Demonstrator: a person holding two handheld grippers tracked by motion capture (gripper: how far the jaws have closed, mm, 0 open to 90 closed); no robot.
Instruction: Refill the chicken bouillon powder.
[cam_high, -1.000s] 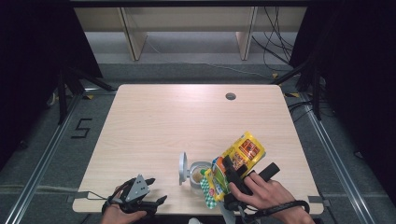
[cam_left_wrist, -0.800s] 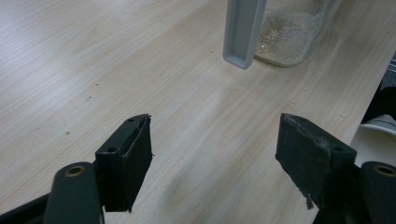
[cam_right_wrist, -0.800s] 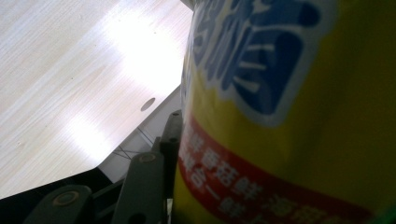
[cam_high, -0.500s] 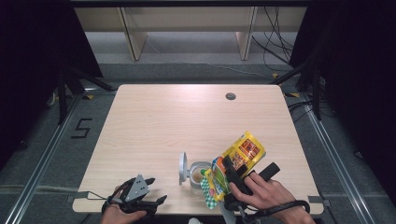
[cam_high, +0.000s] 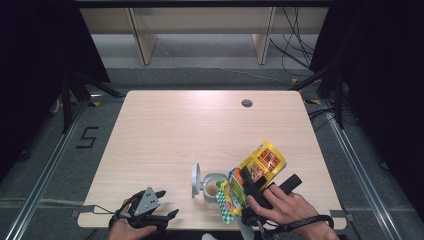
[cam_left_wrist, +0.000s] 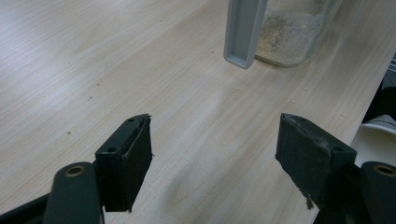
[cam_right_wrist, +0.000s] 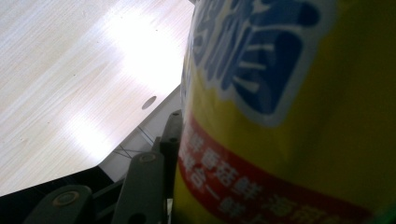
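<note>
The right tool (cam_high: 248, 186) is clamped on a yellow plastic snack bag with red and blue print (cam_high: 260, 165), held above the light wooden tabletop (cam_high: 190, 130) near its 5 o'clock corner. The bag's long axis runs from the tool toward 1 o'clock. At the bag's 9 o'clock sits a clear glass jar with a grey flip lid (cam_high: 212, 186), lid upright. The right gripper view brings the bag's blue lettering (cam_right_wrist: 261, 51) close. The left tool (cam_left_wrist: 215, 154), jaws apart, rests at 7 o'clock; its view shows crumbs in the jar (cam_left_wrist: 289, 32).
</note>
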